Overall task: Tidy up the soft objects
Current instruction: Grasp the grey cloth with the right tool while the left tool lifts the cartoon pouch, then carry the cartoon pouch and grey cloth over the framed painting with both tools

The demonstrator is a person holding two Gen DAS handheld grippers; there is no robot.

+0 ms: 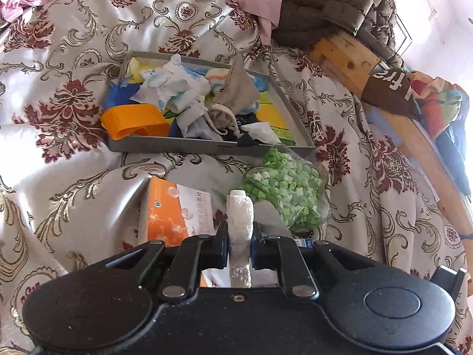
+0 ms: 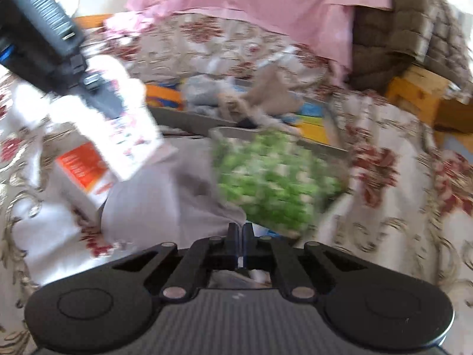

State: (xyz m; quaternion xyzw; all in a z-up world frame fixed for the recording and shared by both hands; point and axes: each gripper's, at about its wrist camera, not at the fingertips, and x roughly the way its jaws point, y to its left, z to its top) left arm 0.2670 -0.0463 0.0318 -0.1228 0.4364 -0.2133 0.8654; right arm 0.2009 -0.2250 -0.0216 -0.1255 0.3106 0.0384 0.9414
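Left tongs [image 1: 240, 236] clamp a white sock [image 1: 240, 222], lifted toward the tray [image 1: 207, 146] at 12 o'clock for sorting. Right tongs [image 2: 240, 236] pinch together on grey cloth [image 2: 165, 201] on the bed [image 1: 74, 162].

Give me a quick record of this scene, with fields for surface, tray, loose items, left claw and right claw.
surface: patterned bedspread
tray: grey tray piled with small cloths, orange band at its left end
loose items: bag of green pieces and orange box, both in front of the tray
left claw: left claw shut on a white sock
right claw: right claw shut, pinching a grey cloth; view blurred
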